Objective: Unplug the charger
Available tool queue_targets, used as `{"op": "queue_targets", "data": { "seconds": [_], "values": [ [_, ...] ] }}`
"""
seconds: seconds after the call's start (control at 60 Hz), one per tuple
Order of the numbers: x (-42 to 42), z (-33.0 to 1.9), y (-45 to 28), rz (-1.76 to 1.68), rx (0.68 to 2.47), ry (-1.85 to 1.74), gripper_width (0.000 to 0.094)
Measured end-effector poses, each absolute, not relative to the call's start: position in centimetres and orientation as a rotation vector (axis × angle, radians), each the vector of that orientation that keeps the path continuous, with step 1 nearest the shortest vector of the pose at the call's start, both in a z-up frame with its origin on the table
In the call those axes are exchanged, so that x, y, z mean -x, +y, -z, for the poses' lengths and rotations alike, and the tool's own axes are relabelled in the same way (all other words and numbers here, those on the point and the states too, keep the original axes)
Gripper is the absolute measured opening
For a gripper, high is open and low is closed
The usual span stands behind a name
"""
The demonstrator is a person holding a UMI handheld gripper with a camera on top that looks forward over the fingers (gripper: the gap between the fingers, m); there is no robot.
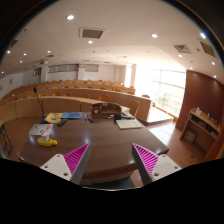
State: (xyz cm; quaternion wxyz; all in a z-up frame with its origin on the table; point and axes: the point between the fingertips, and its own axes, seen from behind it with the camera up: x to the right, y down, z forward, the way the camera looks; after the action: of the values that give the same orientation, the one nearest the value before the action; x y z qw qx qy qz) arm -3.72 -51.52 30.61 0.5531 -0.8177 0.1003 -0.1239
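Note:
My gripper (111, 160) is open, its two magenta pads (76, 157) wide apart with nothing between them. It is held above the near edge of a round brown wooden table (100, 140). No charger or plug can be made out. On the far part of the table lie a dark object (104, 110) in the middle, a white sheet (128, 123) to its right, and papers with a blue item (60, 117) to its left.
A white box (40, 130) and a yellow object (47, 142) lie on the table's left side. Curved wooden bench rows (70, 98) ring the room beyond. A wooden shelf unit (203, 128) stands at right. Bright windows (165, 85) are at the back right.

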Motion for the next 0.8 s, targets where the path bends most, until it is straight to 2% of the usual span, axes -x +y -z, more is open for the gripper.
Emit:
{"op": "queue_targets", "data": {
  "seconds": [0.133,0.233,0.433,0.567,0.8],
  "values": [
    [4.3,-26.3,-52.2,0.281,2.019,0.263,0.0854],
    [5.9,-19.9,-51.0,0.260,2.095,0.266,0.0849],
    [13.3,-10.5,-48.2,0.194,2.226,0.183,0.0849],
    [21.0,-7.9,-43.9,0.131,2.214,0.098,0.0848],
    [34.4,-6.7,-32.6,0.043,2.123,0.019,0.0855]
  ]
}}
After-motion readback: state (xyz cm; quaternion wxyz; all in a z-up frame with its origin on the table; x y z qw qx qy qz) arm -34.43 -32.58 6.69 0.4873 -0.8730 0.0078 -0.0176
